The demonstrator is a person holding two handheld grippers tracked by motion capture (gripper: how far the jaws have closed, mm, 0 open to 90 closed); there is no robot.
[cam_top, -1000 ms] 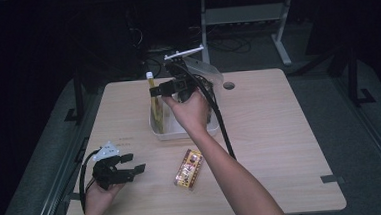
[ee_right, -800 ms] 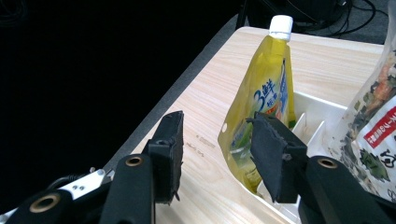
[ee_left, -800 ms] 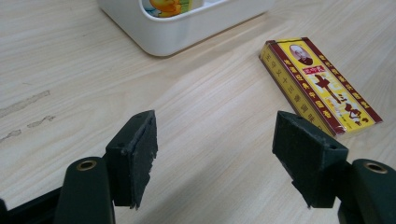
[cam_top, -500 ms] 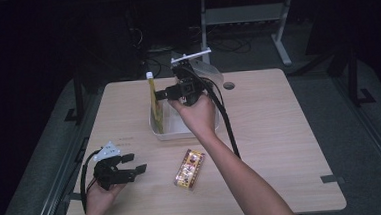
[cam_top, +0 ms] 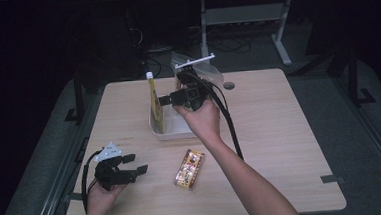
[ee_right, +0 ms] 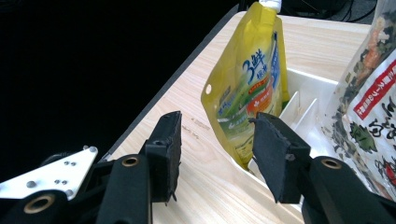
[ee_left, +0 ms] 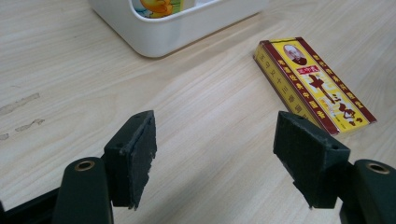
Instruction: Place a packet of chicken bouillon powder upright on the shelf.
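Note:
A yellow spouted pouch (cam_top: 154, 103) (ee_right: 247, 79) stands upright at the left end of a white divided bin (cam_top: 166, 134) (ee_right: 306, 100). My right gripper (cam_top: 167, 99) (ee_right: 217, 149) hovers over the bin, open, with its jaws pointing at the pouch and nothing between them. A printed snack bag (cam_top: 202, 74) (ee_right: 373, 107) stands at the bin's right side. A yellow-and-red box (cam_top: 189, 168) (ee_left: 313, 84) lies flat on the table in front of the bin. My left gripper (cam_top: 136, 164) (ee_left: 219, 154) rests low near the front left, open and empty, facing the box.
The wooden table (cam_top: 280, 132) has a small round hole (cam_top: 229, 85) near its far edge. Its left edge runs close beside the bin (ee_left: 187, 28). A cable (cam_top: 230, 130) trails from the right gripper along the forearm. Dark floor and a desk frame lie beyond.
The right hand and its gripper have shifted slightly to the right above the bin. The left gripper, the box and the pouch have stayed where they were.

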